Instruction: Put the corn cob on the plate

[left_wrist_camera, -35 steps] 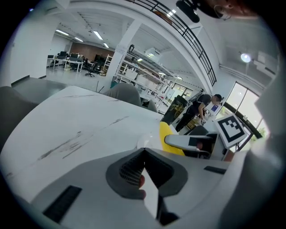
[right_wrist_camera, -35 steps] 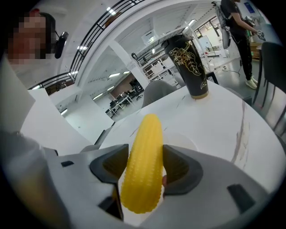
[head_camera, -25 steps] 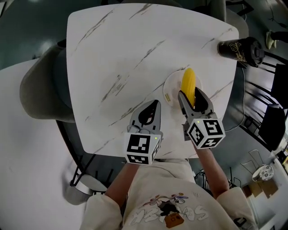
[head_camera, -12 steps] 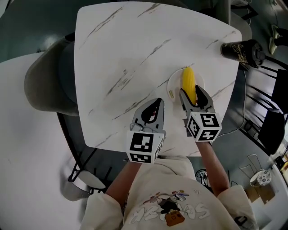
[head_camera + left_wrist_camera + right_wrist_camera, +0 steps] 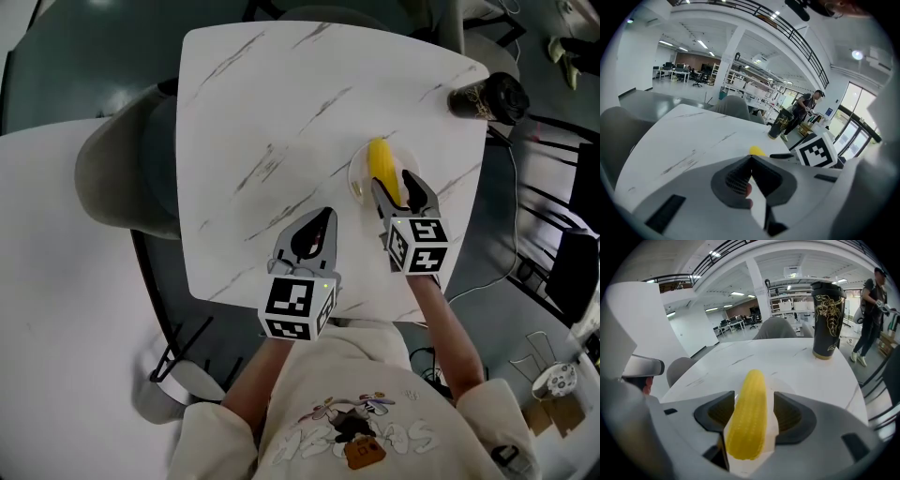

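- Corn cob [image 5: 380, 169] first, via what carries it: the desk [image 5: 272, 112] is a white marbled slab filling the upper centre of the head view. The work zone is close to its right edge.
- Right tool [image 5: 392, 186], right of centre: jaws spread and straddling the cob. A strip of plate shows beside the right pad, so it looks released.
- Left tool [image 5: 323, 220], centre: jaws closed on nothing and parked clear. Leave it there.
- Black cup [image 5: 487, 97], upper right: well apart, no conflict.
- Plate [image 5: 354, 183], right of centre: small, barely wider than the cob.
- Cob lies on the plate, its long axis in line with the jaws. It's round and probably rolls, so back straight out along that axis with the jaws wide and the pads not brushing it.
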Demonstrator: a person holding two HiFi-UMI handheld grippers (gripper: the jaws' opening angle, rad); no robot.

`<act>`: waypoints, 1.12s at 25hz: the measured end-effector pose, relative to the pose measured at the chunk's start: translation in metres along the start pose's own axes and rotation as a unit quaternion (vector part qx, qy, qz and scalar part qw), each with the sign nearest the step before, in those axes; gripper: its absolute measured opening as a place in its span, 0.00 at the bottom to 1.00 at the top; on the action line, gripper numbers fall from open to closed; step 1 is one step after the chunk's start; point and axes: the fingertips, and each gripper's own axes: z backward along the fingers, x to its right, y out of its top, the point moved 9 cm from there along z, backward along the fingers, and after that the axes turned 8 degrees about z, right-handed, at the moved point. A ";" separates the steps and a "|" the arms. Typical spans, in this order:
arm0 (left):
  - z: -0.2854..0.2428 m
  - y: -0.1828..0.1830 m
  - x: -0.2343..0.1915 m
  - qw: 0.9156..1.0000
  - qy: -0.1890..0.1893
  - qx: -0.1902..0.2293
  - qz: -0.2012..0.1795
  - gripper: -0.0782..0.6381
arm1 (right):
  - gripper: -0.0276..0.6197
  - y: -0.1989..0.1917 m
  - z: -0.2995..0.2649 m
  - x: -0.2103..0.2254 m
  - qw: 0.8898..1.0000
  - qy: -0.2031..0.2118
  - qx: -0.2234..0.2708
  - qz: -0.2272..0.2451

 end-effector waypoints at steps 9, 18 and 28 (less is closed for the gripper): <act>0.047 0.007 0.040 1.000 -0.006 0.012 -0.021 0.12 | 0.42 0.007 0.047 -0.002 0.999 0.014 0.023 -0.027; 0.085 0.021 0.081 0.998 -0.023 0.024 -0.050 0.12 | 0.42 0.016 0.113 -0.001 0.996 0.032 0.049 -0.071; 0.105 0.021 0.088 0.997 -0.052 0.014 -0.059 0.12 | 0.42 0.035 0.166 -0.031 0.989 0.117 0.067 -0.053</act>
